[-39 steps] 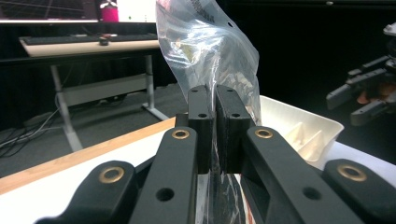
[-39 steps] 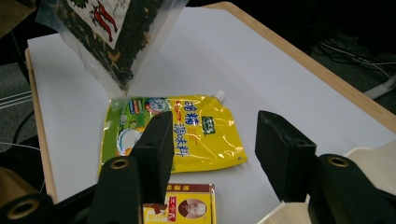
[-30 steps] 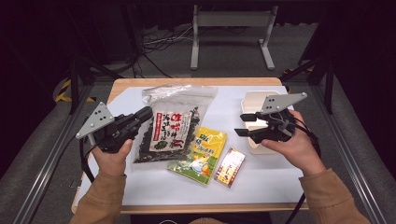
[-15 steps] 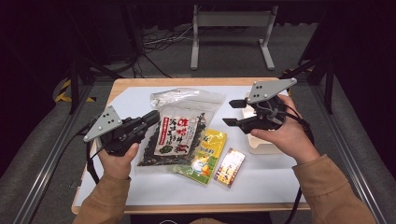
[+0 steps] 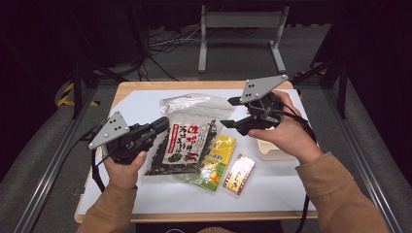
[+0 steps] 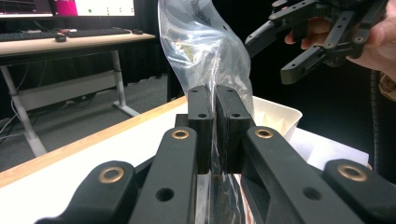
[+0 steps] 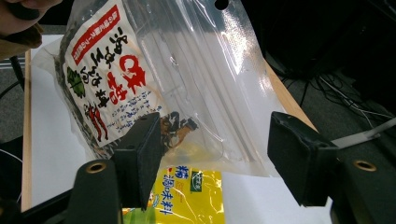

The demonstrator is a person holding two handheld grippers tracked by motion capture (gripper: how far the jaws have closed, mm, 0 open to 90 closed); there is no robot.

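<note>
At the left of the high view the left gripper (image 5: 158,127) is seen clamped on the left edge of the clear seaweed bag (image 5: 182,141), and in the left gripper view its jaws are pressed together on the thin plastic film, so the first grasp can be judged as made. The bag is found at the centre of the frame, its upper part raised off the white table (image 5: 136,102) while its lower end is laid over the yellow packet (image 5: 216,160). A small orange packet (image 5: 239,167) is seen just to the right of that, and a white box (image 5: 272,148) is partly hidden beneath the right hand. At the upper right of centre the right gripper (image 5: 232,112) is held with its jaws wide apart, close to the bag's right edge but touching nothing. A second grasp on the bag is judged to be left to do.
</note>
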